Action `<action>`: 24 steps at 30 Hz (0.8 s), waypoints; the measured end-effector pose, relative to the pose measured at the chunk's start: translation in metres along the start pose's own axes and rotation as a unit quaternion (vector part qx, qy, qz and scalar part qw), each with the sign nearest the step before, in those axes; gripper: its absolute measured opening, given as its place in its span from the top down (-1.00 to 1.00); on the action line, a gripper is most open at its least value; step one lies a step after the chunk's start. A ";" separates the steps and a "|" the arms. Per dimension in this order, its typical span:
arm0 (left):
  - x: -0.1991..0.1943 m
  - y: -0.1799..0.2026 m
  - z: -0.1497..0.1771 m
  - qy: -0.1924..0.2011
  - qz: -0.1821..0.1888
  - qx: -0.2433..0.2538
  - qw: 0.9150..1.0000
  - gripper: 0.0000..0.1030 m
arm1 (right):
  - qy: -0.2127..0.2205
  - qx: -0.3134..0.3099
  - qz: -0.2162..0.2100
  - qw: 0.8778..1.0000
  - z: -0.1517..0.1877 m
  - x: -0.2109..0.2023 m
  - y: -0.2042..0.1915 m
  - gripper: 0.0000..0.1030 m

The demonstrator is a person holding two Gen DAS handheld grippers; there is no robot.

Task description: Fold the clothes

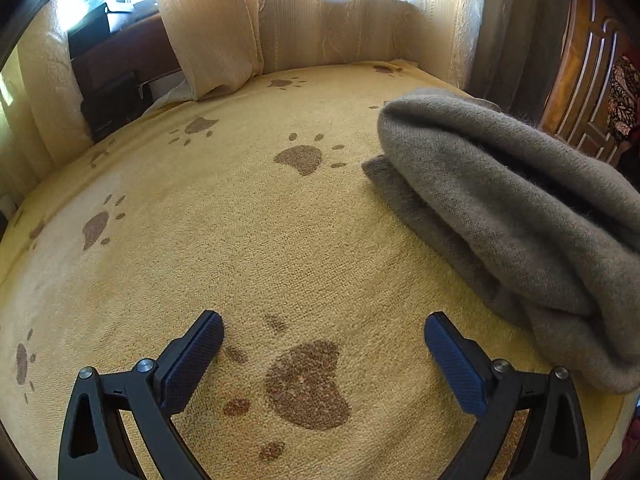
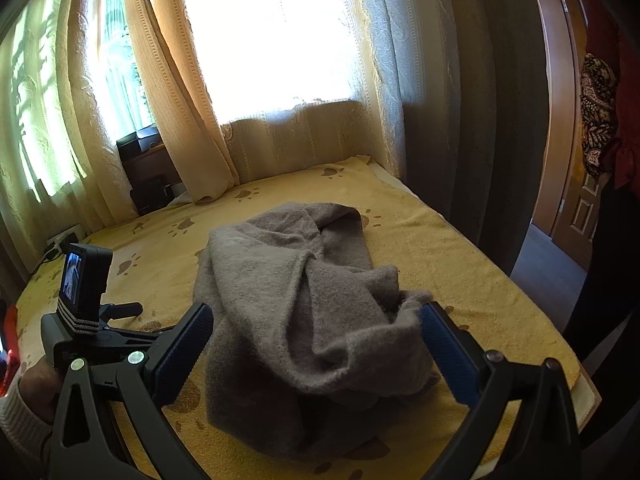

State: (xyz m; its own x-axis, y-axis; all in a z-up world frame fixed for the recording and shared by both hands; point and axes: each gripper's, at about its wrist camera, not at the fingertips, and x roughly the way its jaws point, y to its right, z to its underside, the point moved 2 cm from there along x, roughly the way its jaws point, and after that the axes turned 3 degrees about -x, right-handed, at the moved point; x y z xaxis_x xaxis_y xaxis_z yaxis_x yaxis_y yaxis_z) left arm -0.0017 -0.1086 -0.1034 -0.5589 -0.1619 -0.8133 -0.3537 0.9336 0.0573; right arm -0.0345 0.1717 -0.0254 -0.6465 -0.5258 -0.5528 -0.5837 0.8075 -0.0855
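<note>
Sunlit bed [image 2: 460, 240] carries the grey sweater [image 2: 304, 300], bunched at its middle. Your left tool [image 1: 324, 336] and right tool [image 2: 316, 320] both stand apart, empty. You risk pinching several layers together.

One grey garment [image 2: 304, 304], two grippers, one blanket [image 1: 200, 260]

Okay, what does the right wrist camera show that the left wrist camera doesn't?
Only the right wrist view shows the left gripper's camera, the hand holding it, and the grey garment whole and rumpled, lying between the open right gripper fingers.

Only the left wrist view shows the open left gripper over bare blanket, with the garment off to its right.

Both show the paw-print blanket, curtains and wooden door.
</note>
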 end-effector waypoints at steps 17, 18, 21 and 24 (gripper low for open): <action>0.002 -0.001 -0.003 0.002 0.001 -0.003 1.000 -0.99 | 0.020 0.011 0.083 0.996 -0.018 -0.030 0.011 -1.00; 0.002 -0.001 -0.003 0.002 0.001 -0.003 1.000 -0.99 | 0.021 0.013 0.085 0.996 -0.019 -0.032 0.011 -1.00; 0.002 -0.001 -0.004 0.002 0.001 -0.003 1.000 -0.99 | 0.020 0.015 0.086 0.996 -0.023 -0.037 0.008 -1.00; 0.002 -0.001 -0.004 0.002 0.000 -0.003 1.000 -0.99 | 0.027 0.009 0.092 0.995 -0.028 -0.044 0.000 -1.00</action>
State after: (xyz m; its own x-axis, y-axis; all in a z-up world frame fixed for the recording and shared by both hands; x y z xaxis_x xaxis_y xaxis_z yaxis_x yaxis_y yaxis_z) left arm -0.0054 -0.1107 -0.1029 -0.5619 -0.1622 -0.8111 -0.3578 0.9318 0.0616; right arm -0.0199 0.1870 0.0219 -0.7671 -0.3812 -0.5160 -0.4437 0.8962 -0.0024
